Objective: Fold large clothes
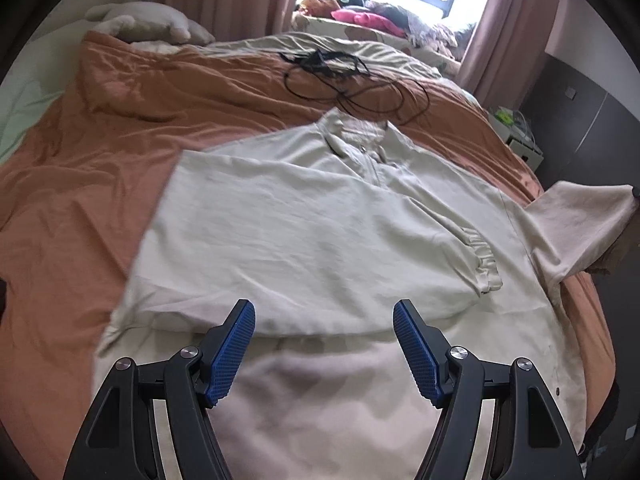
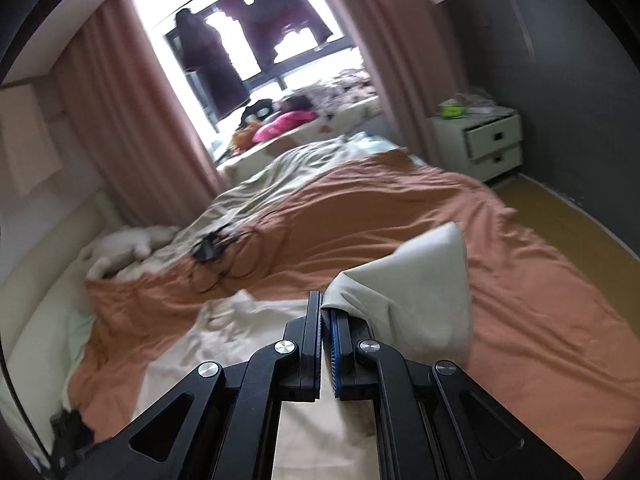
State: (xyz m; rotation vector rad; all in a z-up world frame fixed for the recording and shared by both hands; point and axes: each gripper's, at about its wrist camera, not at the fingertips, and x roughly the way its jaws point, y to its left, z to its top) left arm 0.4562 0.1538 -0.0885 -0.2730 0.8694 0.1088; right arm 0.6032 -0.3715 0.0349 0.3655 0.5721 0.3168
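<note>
A large pale beige zip-neck jacket [image 1: 320,232] lies spread flat on the rust-orange bed cover [image 1: 120,128], collar toward the window, its left sleeve already folded across the chest with the elastic cuff [image 1: 486,268] lying on the front. The right sleeve [image 2: 416,280] is lifted off the bed: the right gripper [image 2: 326,312] has its jaws closed tight on the sleeve's cloth, which bunches between the pads and drapes to the right. This gripper points shallowly down, toward the far end of the bed. The left gripper [image 1: 324,344] hangs above the jacket's lower half, tilted steeply down, its blue ribbed pads [image 1: 234,352] wide apart with nothing between them.

Only the left wrist view shows the whole garment, its collar and zip, and the raised sleeve reaching toward the right edge of the picture. A tangle of black cable [image 1: 344,76] lies on the cover just beyond the collar. Only the right wrist view shows the pinch itself, the white two-drawer bedside cabinet [image 2: 488,144] and the yellow floor [image 2: 568,224] beside the bed. Both show pink curtains [image 2: 120,112] framing the bright window.
</note>
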